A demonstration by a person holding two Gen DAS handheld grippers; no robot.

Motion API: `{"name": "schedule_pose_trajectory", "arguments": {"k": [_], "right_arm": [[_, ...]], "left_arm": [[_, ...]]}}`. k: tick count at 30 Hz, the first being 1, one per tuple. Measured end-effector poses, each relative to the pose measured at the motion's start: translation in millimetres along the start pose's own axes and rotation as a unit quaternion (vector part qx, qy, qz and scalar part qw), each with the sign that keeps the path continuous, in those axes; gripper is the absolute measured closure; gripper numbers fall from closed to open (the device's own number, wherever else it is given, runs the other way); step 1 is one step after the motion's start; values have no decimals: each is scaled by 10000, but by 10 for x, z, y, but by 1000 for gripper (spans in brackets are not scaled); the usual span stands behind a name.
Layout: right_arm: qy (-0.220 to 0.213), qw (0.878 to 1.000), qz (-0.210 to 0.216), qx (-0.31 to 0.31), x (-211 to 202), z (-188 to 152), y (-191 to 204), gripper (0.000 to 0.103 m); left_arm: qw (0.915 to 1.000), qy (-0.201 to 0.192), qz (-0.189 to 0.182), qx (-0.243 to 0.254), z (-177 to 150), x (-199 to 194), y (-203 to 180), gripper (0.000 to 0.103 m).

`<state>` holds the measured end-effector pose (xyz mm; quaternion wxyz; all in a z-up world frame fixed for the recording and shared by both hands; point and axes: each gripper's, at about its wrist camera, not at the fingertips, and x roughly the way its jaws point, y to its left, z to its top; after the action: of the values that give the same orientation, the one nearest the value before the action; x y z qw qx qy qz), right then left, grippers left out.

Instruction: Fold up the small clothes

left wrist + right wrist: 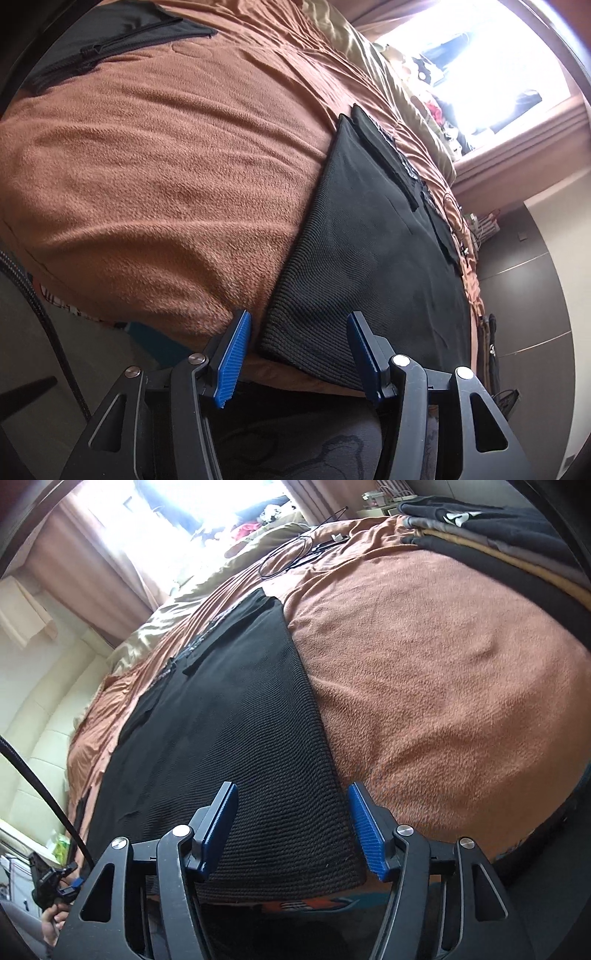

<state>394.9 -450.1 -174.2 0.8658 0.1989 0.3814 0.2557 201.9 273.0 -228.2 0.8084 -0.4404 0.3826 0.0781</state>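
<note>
A black ribbed knit garment point(369, 258) is lying flat on the rust-brown fleece blanket point(166, 184) covering the bed, its hem reaching the near edge. The left hand-held gripper point(295, 354) is hovering over the hem's left corner, its blue pads spread apart and grasping nothing. The right hand-held gripper point(291, 830) is hanging released over the hem's right corner. Folded dark clothes point(498, 528) are sitting stacked at the far right.
</note>
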Motion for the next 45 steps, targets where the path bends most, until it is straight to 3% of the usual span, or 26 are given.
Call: {"name": "schedule_pose_trajectory", "arguments": {"k": [6,12,19,23,27,33,38,42,45], "right_arm": [[-103,9991,254,329,-11,-68,-103,43],[-217,9953,589,740,-26,-203,-183,47],[-275,9906,869,1016,29,-281,-260,47],[-445,9883,668,1295,85,-292,-348,69],[-473,9811,691,1744,131,-281,-458,81],[-460,9801,873,1724,-97,-404,-504,80],[-195,9770,1078,1830,-86,-525,-550,60],[-201,9744,1231,1869,-16,-498,-555,59],[-132,9616,1683,2163,111,-440,-618,59]], "left_arm": [[9984,-203,-96,-522,-41,10,45,48],[9960,-338,12,-826,-73,28,62,60],[9958,-435,214,-772,-58,94,-26,67],[9941,-526,436,-840,-44,133,-3,86],[9936,-590,479,-841,-22,101,-2,96],[9944,-683,376,-718,18,24,-50,97],[9942,-762,374,-662,45,-37,-78,98],[9937,-886,320,-607,78,-148,-86,98],[9938,-902,273,-597,107,-176,-88,98]]}}
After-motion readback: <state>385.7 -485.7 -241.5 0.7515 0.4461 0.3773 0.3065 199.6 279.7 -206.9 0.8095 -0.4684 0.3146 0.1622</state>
